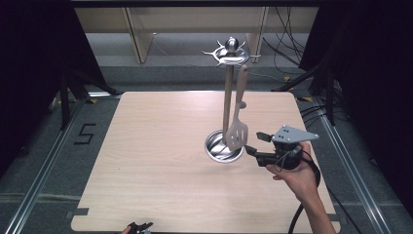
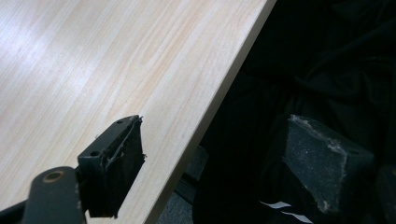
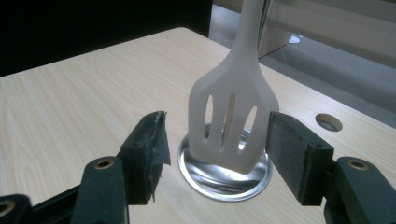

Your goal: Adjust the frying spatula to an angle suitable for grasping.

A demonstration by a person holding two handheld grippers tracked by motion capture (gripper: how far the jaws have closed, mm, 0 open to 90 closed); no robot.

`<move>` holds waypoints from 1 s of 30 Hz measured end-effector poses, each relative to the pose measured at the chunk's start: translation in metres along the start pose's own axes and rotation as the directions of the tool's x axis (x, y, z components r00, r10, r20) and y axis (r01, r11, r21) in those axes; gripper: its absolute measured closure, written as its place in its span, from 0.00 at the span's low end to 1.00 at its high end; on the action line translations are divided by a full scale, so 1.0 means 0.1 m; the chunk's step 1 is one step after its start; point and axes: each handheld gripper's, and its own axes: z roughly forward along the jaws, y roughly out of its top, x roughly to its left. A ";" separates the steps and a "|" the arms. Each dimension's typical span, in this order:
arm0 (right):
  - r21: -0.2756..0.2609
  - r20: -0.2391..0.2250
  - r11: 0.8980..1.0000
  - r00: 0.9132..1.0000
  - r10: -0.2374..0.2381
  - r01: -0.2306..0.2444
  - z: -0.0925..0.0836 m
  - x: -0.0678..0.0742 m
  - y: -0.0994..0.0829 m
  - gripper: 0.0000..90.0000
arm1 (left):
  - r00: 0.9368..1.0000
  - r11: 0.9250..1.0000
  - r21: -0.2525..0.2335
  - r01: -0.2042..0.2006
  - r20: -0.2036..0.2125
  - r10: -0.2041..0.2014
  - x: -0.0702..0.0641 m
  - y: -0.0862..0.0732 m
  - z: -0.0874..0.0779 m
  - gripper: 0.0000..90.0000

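On the right half of the pale wooden table [image 1: 160,165] stands a metal utensil rack [image 1: 227,97]: a round shiny base [image 1: 219,148], a slim upright post, and a crown of hooks [image 1: 233,52] at the top. A slotted spatula [image 1: 237,127] hangs from one of those hooks, handle up, its pale blade dangling just above the base and close beside the post.

The right gripper [image 1: 254,142], held in a person's hand [image 1: 297,173], sits level just to the right of the blade, pointing at it. In the right gripper view the jaws stand well apart with the spatula's blade [image 3: 231,119] between them; the right-hand pad [image 3: 292,151] looks to be at or nearly at the blade's edge, while the other pad [image 3: 149,149] is clear of it with table showing in the gap. So nothing is clamped, and I judge the jaws loose around the blade rather than holding it.

The left gripper [image 1: 140,227] waits low at the near edge of the table, well apart from the rack. In the left gripper view its jaws are spread wide and empty, one over the table's edge [image 2: 196,121], the other over dark cloth.

As I read it, the hanging itself looks done: the spatula's weight is on the hook. What seems left is to draw the right gripper back without knocking the blade.
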 end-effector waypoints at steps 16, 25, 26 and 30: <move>0.034 -0.025 0.999 1.000 -0.012 0.013 0.09 0.09 -0.13 0.42 | 1.000 1.000 0.003 0.006 -0.002 -0.006 0.01 0.00 0.00 0.21; 0.060 -0.024 0.998 0.999 -0.023 0.024 0.07 0.12 -0.22 0.41 | 1.000 1.000 -0.001 0.002 -0.006 -0.002 0.00 0.00 0.00 0.21; 0.071 -0.028 0.997 1.000 -0.011 0.013 0.07 0.13 -0.23 0.40 | 1.000 1.000 -0.001 0.002 -0.006 -0.002 0.00 0.00 0.00 0.21; 0.089 -0.037 0.996 0.999 -0.025 0.028 0.09 0.12 -0.28 0.40 | 1.000 1.000 -0.003 -0.001 -0.007 0.001 0.00 0.00 -0.01 0.21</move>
